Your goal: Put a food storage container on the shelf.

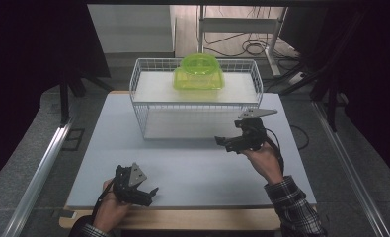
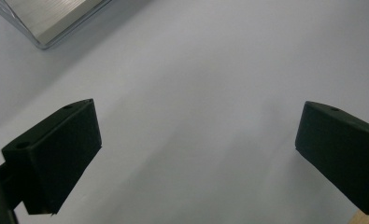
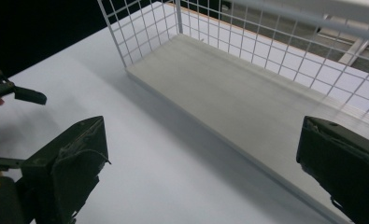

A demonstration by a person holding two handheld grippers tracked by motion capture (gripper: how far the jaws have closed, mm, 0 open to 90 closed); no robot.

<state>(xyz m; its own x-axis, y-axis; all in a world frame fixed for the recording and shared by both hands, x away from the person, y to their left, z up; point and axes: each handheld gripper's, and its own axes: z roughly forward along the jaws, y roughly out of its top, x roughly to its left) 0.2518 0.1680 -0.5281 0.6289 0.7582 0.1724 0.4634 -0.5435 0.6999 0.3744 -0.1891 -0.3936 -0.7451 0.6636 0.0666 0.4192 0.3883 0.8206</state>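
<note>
Holding nothing, your right gripper (image 1: 225, 143) and left gripper (image 1: 150, 193) both gape. The green box (image 1: 198, 72) in the basket (image 1: 136, 81) looks light, stiff, slippery; pinch its rim.

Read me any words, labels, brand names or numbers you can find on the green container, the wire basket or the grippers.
None can be read.
Green container: raised shapes on its lid, too blurred to tell whether they are letters.
White wire basket: no label or print.
Left gripper and right gripper: plain black, no markings.
</note>
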